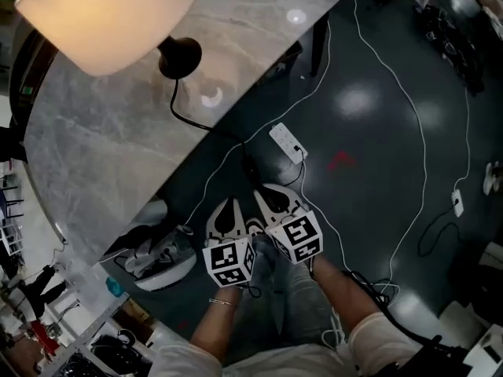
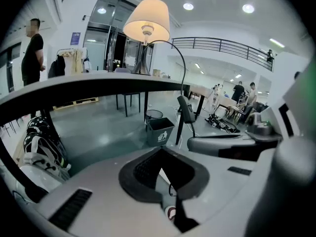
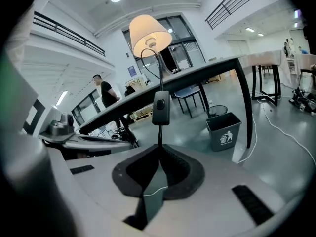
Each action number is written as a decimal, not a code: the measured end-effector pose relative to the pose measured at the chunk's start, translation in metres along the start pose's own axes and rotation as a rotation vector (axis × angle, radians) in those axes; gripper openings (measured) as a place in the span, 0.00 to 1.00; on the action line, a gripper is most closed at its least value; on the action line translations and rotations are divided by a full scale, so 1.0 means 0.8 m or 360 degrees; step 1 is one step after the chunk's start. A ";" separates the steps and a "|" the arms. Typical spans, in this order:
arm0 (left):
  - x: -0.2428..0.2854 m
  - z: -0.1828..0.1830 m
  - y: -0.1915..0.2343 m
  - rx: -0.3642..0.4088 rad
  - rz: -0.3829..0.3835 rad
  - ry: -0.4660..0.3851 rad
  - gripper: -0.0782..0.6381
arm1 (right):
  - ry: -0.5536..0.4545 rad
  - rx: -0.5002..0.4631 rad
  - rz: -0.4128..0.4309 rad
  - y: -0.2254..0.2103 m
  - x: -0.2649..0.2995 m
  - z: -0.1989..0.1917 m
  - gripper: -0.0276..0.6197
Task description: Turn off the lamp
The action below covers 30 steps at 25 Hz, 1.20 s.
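Marble table [image 1: 118, 148] at far left bears the lit lamp [image 1: 106, 14]; right gripper [image 3: 159, 147] pinches its cord [image 3: 159, 132] below the inline switch [image 3: 160, 107], left gripper [image 2: 161, 154] clenched empty: a tug may topple the lamp.

Head view: overhead, facing steeply down on bench [image 1: 118, 155] edge and floor [image 1: 369, 148], lamp [image 1: 110, 14] at 11 o'clock. Both gripper views: low, under benchtop level, facing upward along their jaws. Shared: lamp at 12 o'clock, bench edge, waste bin [image 2: 160, 131]. Right gripper view: switch cord [image 3: 159, 135] close ahead.
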<state>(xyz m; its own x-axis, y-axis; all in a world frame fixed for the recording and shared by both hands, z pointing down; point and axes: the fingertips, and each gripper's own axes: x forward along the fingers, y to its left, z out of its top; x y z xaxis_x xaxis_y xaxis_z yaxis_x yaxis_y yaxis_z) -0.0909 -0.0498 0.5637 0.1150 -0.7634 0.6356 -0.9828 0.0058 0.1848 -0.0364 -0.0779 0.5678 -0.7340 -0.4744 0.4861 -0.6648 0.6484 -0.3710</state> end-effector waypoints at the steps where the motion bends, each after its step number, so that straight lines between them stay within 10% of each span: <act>1: -0.009 0.008 -0.004 -0.0001 -0.0007 -0.0004 0.12 | -0.0007 -0.0002 0.0002 0.007 -0.008 0.011 0.06; 30: -0.131 0.158 -0.024 -0.0053 -0.0028 -0.0149 0.12 | 0.0173 -0.0087 -0.0120 0.052 -0.079 0.107 0.06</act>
<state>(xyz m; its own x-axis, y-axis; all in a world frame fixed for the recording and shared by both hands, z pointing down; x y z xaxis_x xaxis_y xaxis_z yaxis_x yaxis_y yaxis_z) -0.1027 -0.0514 0.3992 0.1164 -0.8207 0.5594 -0.9752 0.0122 0.2209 -0.0295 -0.0721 0.4540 -0.6609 -0.4577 0.5947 -0.7068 0.6461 -0.2882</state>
